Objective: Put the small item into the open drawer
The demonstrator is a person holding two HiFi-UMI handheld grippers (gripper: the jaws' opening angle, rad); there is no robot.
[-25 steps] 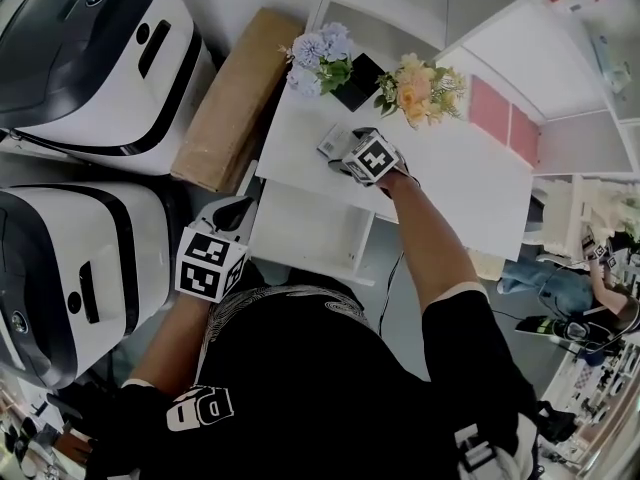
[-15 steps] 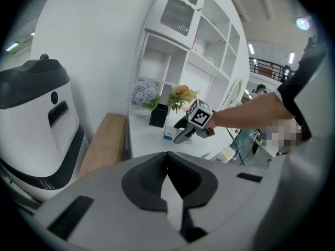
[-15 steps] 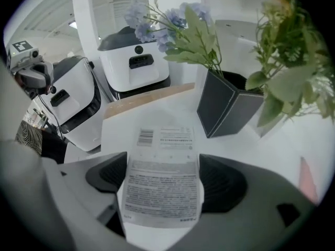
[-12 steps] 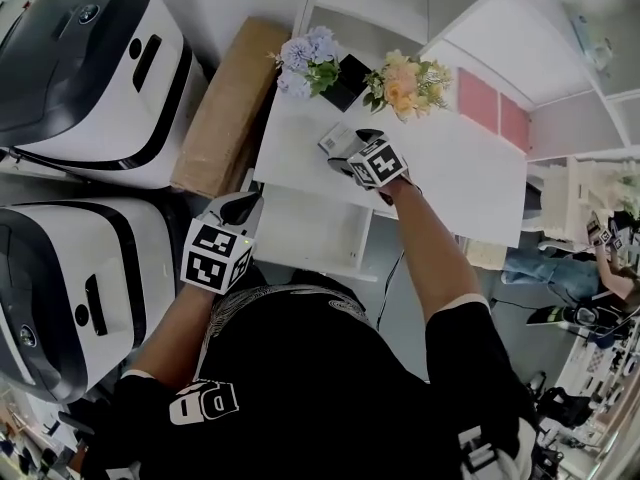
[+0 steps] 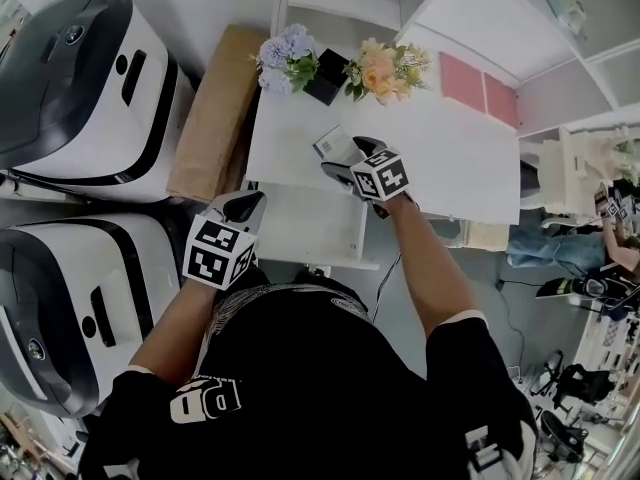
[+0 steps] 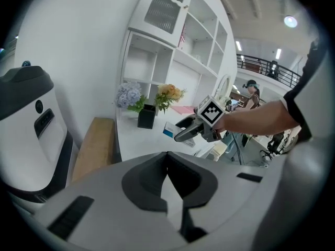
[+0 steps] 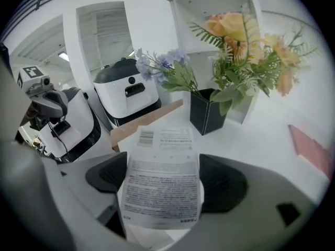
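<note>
Head view: right gripper [image 5: 345, 161] pinches the small box [image 5: 333, 145] over the desktop's [image 5: 460, 163] front-left edge, open drawer [image 5: 300, 223] just below, left gripper [image 5: 243, 206] at the drawer's left edge; left gripper view: jaws pressed together; right gripper view: box [image 7: 161, 190] between jaws.

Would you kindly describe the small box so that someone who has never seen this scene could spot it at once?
Look at the white table with a black vase of flowers at its back edge. Just in front of the vase, the right hand-held gripper grips the box. It is the only flat white carton there, covered in fine print with a barcode.
</note>
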